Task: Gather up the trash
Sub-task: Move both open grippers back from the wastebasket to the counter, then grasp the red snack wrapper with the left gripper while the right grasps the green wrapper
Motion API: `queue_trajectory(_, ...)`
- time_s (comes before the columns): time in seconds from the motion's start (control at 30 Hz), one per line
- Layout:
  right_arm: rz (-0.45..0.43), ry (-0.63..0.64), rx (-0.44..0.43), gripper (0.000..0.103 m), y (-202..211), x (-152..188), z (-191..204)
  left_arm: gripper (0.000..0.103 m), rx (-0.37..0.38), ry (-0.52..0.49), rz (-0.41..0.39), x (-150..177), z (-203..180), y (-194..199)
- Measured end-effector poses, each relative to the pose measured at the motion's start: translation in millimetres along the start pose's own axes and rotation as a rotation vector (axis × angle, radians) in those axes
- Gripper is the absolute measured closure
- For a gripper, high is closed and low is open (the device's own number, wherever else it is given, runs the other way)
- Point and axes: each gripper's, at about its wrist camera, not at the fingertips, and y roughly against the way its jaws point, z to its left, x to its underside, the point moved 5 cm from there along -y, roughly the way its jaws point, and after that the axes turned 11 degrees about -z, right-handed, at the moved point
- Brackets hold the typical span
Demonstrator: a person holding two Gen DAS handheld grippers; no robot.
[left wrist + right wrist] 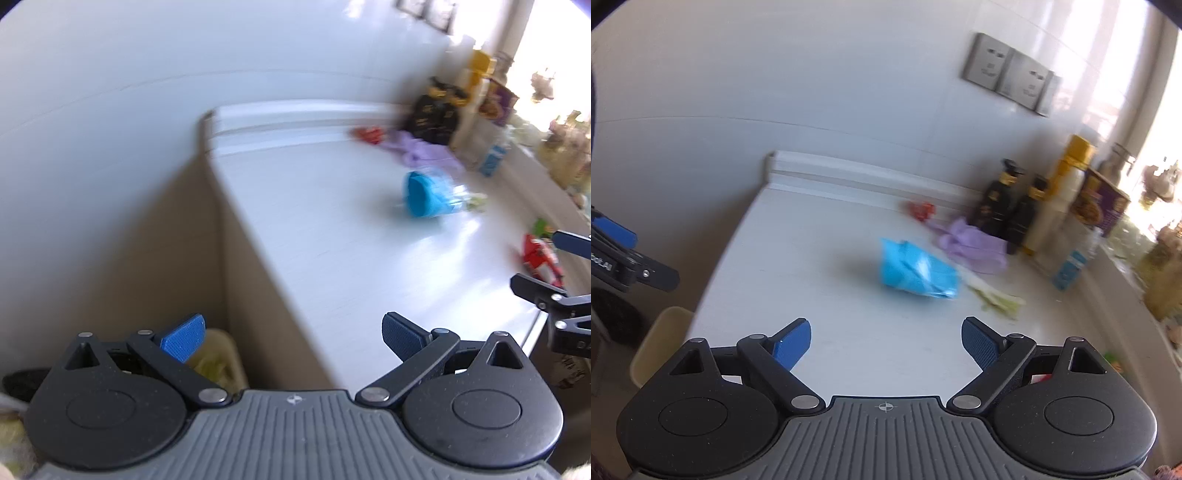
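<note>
Both the left hand-held gripper (293, 338) and the right hand-held gripper (886, 343) are being held wide apart, with nothing gripped. A blue packet (916, 271) is lying on the white tabletop (812, 258), beside a purple bag (971, 245).

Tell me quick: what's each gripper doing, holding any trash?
Left gripper: jaws wide open, nothing between them.
Right gripper: jaws wide open, nothing held; the crumpled blue plastic wrapper lies on the white countertop ahead.
</note>
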Motion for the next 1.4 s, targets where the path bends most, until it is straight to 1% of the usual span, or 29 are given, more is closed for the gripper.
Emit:
queue_trajectory(0.17, -0.003, -0.032, 0.094, 0.011, 13, 17, -57, 0.001, 0.086, -0.038, -0.024, -14, -54, -19)
queue_trajectory(0.33, 0.003, -0.097, 0.194, 0.009, 10, 37, -113, 0.001, 0.147, -0.056, -0.029, -26, -106, -43)
queue_trajectory(0.53, 0.023, -0.247, 0.291, 0.009, 3, 65, -175, 0.001, 0.216, -0.060, -0.029, -36, -159, -68)
queue_trajectory(0.63, 0.025, -0.335, 0.332, 0.009, -1, 76, -200, 0.002, 0.243, -0.036, -0.014, -38, -180, -82)
queue_trajectory(0.7, 0.019, -0.382, 0.340, 0.009, -4, 82, -212, 0.004, 0.274, -0.016, 0.004, -39, -195, -94)
queue_trajectory(0.83, 0.016, -0.453, 0.364, 0.009, -11, 93, -231, 0.011, 0.345, 0.032, 0.048, -41, -217, -114)
queue_trajectory(1.03, 0.017, -0.571, 0.377, 0.009, -22, 109, -256, 0.021, 0.438, 0.148, 0.131, -40, -242, -138)
queue_trajectory(1.17, 0.032, -0.652, 0.383, 0.011, -30, 120, -269, 0.023, 0.509, 0.212, 0.166, -39, -256, -146)
queue_trajectory(1.23, 0.032, -0.707, 0.382, 0.011, -33, 126, -276, 0.026, 0.525, 0.224, 0.181, -37, -262, -150)
queue_trajectory(1.3, 0.030, -0.757, 0.381, 0.012, -37, 132, -281, 0.027, 0.530, 0.232, 0.196, -35, -266, -153)
queue_trajectory(1.33, 0.031, -0.780, 0.380, 0.014, -38, 134, -283, 0.030, 0.532, 0.237, 0.201, -33, -267, -154)
queue_trajectory(1.4, 0.035, -0.817, 0.371, 0.015, -42, 138, -286, 0.032, 0.529, 0.236, 0.211, -31, -270, -157)
